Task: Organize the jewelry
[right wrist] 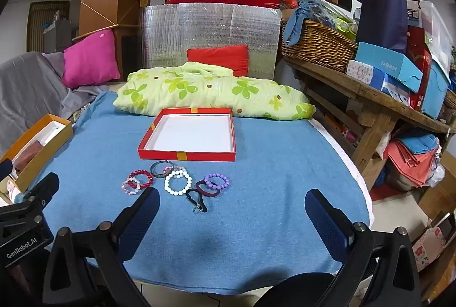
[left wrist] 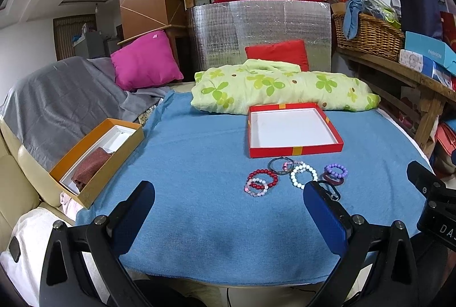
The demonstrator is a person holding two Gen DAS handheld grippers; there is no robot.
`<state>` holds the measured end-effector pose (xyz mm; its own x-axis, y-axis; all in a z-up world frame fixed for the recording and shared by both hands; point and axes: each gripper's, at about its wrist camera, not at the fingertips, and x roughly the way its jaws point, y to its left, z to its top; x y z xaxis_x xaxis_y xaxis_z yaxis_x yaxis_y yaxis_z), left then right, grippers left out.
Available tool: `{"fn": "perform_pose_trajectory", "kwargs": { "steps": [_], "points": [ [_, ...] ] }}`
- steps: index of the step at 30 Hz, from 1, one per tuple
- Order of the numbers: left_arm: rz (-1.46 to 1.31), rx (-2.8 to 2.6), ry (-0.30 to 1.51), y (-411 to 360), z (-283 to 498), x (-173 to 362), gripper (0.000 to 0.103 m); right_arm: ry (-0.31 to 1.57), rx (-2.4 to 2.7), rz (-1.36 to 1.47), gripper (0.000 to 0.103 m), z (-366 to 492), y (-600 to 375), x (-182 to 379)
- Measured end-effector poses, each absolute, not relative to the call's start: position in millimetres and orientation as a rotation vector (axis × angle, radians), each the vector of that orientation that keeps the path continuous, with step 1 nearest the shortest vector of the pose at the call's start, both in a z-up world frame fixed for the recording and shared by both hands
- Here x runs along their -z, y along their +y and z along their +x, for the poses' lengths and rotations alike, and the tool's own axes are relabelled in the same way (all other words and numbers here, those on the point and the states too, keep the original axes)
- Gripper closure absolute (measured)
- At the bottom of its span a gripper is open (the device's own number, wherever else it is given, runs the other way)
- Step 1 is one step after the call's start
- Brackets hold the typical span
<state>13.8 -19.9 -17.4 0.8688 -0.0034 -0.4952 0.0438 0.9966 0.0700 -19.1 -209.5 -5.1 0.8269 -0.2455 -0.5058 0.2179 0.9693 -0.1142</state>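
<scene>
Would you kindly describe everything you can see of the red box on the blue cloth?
The red box is a shallow, square tray that looks like cardboard, with low red walls, orange-yellow tape strips at the middle of its near and far walls, and a plain white inside. It lies flat, open and empty on the blue cloth, just beyond the cluster of bracelets. The green floral bedding sits right behind its far edge; contact is unclear. Neither gripper touches it.
</scene>
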Motion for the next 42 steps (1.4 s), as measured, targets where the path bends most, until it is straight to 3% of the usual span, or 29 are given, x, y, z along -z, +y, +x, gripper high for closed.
{"fn": "perform_pose_trajectory", "kwargs": {
  "steps": [19, 26, 36, 42],
  "points": [
    [0.057, 0.116, 0.606, -5.3, 58.9, 46.0, 0.000, 0.585, 0.140, 0.023, 0.000, 4.3, -231.0, 18.9],
    [0.016, 0.133, 0.769, 6.5, 123.3, 102.4, 0.000, 0.802, -0.120, 0.207, 0.001, 81.2, -281.2, 75.4],
    [0.043, 0.219, 0.910, -4.2, 169.6, 155.6, 0.000, 0.950, -0.196, 0.247, 0.040, 146.3, -286.6, 138.2],
    [0.062, 0.205, 0.945, -3.6, 175.5, 169.5, 0.000, 1.010, -0.238, 0.233, 0.049, 155.1, -272.1, 159.6]
  ]
}}
